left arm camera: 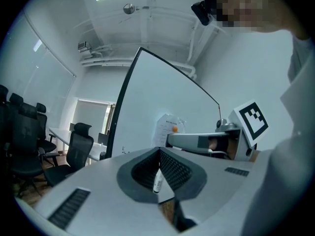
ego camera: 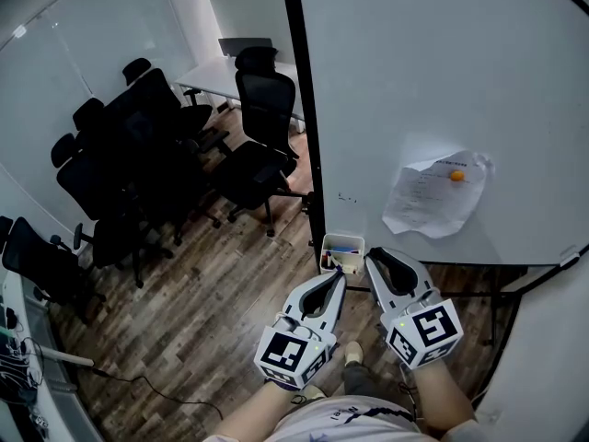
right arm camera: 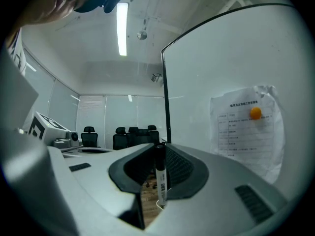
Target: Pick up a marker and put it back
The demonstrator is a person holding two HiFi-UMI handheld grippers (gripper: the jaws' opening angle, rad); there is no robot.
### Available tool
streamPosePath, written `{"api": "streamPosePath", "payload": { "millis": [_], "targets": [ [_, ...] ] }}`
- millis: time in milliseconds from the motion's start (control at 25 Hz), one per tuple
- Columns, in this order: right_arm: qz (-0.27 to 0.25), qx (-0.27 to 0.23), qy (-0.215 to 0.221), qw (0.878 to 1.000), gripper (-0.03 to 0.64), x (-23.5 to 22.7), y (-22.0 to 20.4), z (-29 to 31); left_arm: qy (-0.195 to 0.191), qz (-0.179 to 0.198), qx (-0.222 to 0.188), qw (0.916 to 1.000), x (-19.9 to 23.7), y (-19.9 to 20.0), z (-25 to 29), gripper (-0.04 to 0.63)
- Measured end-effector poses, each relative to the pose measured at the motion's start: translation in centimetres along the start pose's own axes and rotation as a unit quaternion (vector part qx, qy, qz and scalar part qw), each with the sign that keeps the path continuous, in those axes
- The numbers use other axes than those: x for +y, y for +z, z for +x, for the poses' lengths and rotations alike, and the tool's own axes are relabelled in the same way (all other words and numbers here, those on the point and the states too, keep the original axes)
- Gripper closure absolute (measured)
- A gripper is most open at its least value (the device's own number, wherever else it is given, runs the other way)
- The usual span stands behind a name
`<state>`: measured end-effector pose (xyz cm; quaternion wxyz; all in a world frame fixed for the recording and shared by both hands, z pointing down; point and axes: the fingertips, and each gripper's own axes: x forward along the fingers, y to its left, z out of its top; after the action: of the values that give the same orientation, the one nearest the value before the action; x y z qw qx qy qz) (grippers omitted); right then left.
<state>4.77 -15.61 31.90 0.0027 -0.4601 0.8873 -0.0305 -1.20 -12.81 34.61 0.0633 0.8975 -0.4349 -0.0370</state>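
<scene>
Okay, so both grippers are sitting low and close to the person's body in the head view, side by side with their marker cubes nearest the camera. The left gripper (ego camera: 338, 280) is clamping its jaws narrow on a slim white-barrelled marker (left arm camera: 158, 180), which is standing a bit tilted between the ribbed pads. The right gripper (ego camera: 375, 260) is doing the same thing, jaws pinched in on a black-capped white marker (right arm camera: 161, 183) that is standing nearly upright, cap end up.

Both sets of tips are hanging just beside a small white open-topped box (ego camera: 343, 238) fixed at the bottom of the board. Can't tell if either one is touching it. A few coloured bits are showing inside the box, too small to make out.

Behind that, a big white whiteboard with a black frame (ego camera: 414, 81) is filling the right side, with a crinkled printed paper sheet (ego camera: 428, 205) hanging on it under a round orange magnet (ego camera: 457, 176). Further off to the left, black office chairs (ego camera: 262, 109) are crowding the brown wood-plank floor (ego camera: 212, 311), and a white surface (ego camera: 216, 74) is standing at the back.
</scene>
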Motion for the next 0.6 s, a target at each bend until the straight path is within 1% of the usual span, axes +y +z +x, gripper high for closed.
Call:
{"api": "streamPosePath", "payload": {
  "millis": [320,600],
  "targets": [
    [0.012,0.014,0.010,1.000,0.541,-1.5,-2.4,2.0,0.014,-0.003,0.007,0.9999,1.4,-1.6,1.8,0.584],
    [0.017,0.026,0.023,0.999,0.541,-2.6,-4.5,4.8,0.027,-0.011,0.012,0.9995,3.6,-3.0,3.7,0.584]
  ]
}}
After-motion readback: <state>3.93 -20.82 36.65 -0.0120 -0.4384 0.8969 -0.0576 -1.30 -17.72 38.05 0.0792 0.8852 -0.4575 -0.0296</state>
